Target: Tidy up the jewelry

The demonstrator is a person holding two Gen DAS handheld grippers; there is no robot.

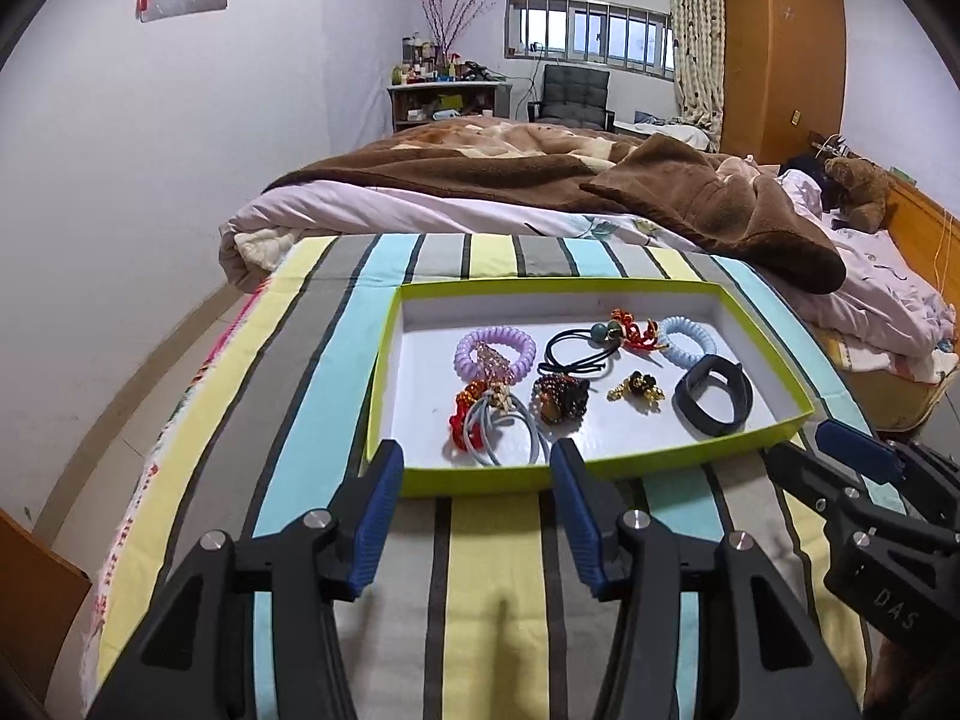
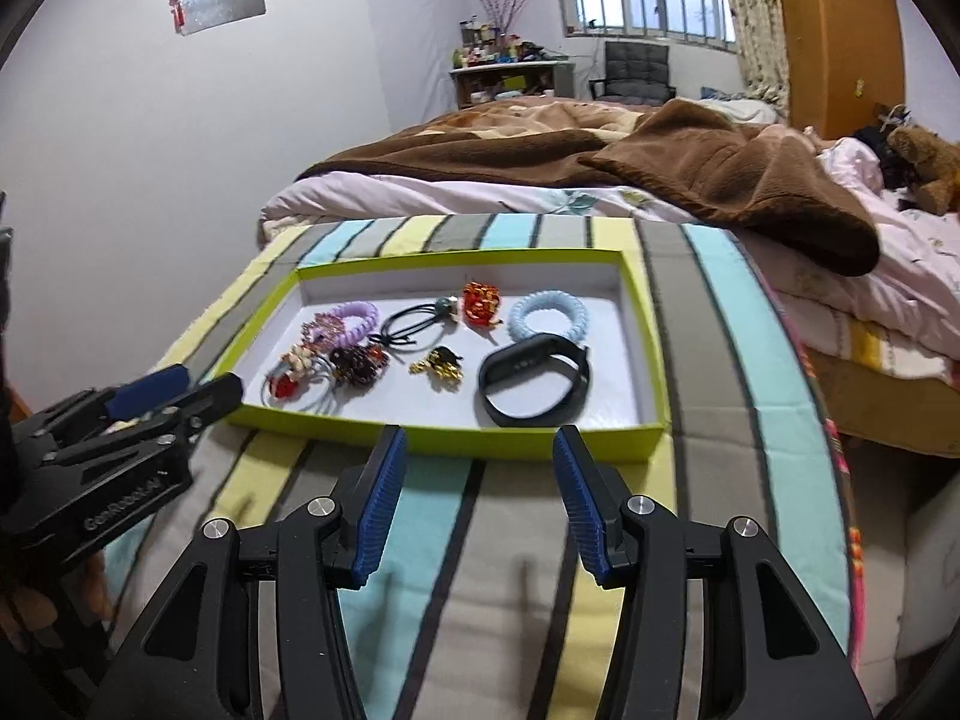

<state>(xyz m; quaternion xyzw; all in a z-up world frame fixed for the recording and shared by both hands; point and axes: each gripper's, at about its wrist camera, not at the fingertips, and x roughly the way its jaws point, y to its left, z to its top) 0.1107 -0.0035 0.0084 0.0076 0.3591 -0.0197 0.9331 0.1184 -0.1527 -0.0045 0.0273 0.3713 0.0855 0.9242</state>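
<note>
Jewelry lies in the green tray (image 1: 600, 463) on the striped blanket (image 1: 480, 570).
Both my grippers, left gripper (image 1: 477, 468) and right gripper (image 2: 480, 456), hover before it, fingers spread, pinching nothing.

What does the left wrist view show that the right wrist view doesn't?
Only the left wrist view shows the right gripper beside the tray's right corner. Only the right wrist view shows the left gripper at the tray's left corner. Both show the green tray on the striped blanket, holding the black band and hair ties; both grippers open and empty.
</note>
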